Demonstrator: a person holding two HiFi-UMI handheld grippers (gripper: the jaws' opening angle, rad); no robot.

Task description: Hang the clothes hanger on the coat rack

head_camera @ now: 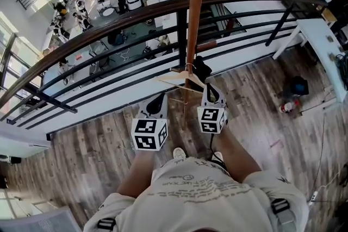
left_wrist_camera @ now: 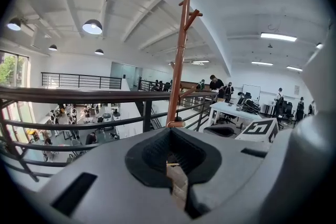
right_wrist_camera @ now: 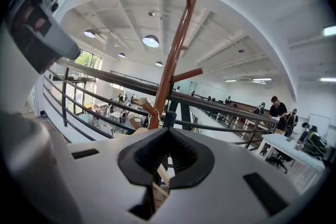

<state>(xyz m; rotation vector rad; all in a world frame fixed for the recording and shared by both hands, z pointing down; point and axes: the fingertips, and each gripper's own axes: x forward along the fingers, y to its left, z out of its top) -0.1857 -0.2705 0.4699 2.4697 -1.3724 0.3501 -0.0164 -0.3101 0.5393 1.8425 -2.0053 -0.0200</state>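
On a weathered plank floor at a mezzanine edge. Closest in, left gripper, jaws drawn together. Hard to tell whether on anything, with only planks and a sliver of pale wood visible through the slot. Beside it, right gripper, jaws pressed shut on the right end of the wooden clothes hanger (gripped where arm meets crossbar). Hanger roughly level, held low, hook right at the brown pole of the coat rack — unclear whether caught on a peg. Beyond, dark curved railing; white table off right; far below, a bright hall with small figures. Near the table leg, something red — too small to name.
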